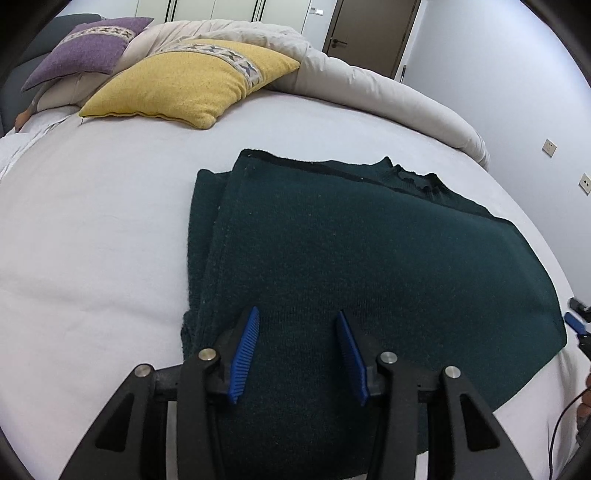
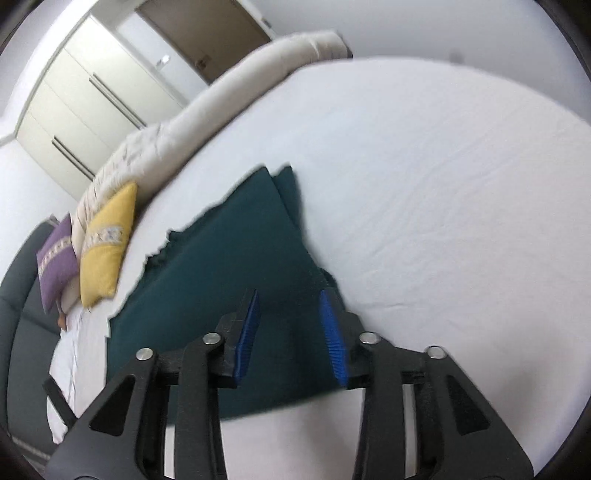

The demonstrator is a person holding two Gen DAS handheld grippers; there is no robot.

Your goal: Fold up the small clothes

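A dark green knitted sweater [image 1: 369,251] lies flat on the white bed sheet [image 1: 92,240], with its left side folded over the body and its collar at the far edge. My left gripper [image 1: 297,317] is open and empty just above the sweater's near edge. In the right wrist view the sweater [image 2: 229,266] lies ahead, and my right gripper [image 2: 290,297] is open and empty above its near corner. The right gripper's blue pad also shows at the right edge of the left wrist view [image 1: 574,321].
A yellow pillow [image 1: 192,81] and a purple pillow [image 1: 88,48] lie at the head of the bed. A rolled beige duvet [image 1: 369,88] runs along the far side. Wardrobes [image 2: 77,96] and a brown door [image 1: 369,33] stand beyond.
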